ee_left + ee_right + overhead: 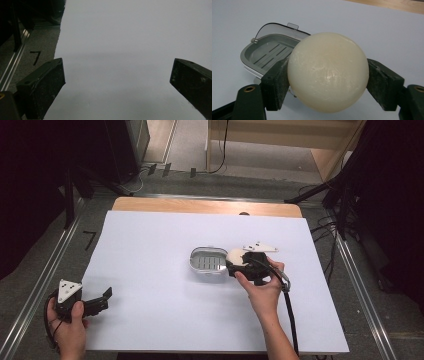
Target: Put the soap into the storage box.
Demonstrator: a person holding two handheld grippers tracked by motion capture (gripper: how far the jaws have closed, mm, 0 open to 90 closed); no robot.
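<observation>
From the high view, my right gripper [235, 261] sits just past the centre of the white table [150, 310], at the three o'clock side of the grey soap dish [208, 259], with a pale round soap [236, 255] clamped at its tip, just beside the dish rim. My left gripper [102, 300] rests far off at the table's eight o'clock corner, jaws spread.

In the left gripper view, my own two jaws stand wide apart over bare white surface, nothing between them; a black "7" mark [35, 57] shows on the floor at nine o'clock.

The right gripper view adds the close detail: the cream soap [328, 72] is pinched on both sides between my pads [275, 83], and the slotted, empty dish [268, 53] lies behind it at ten o'clock, lid hinged open.
</observation>
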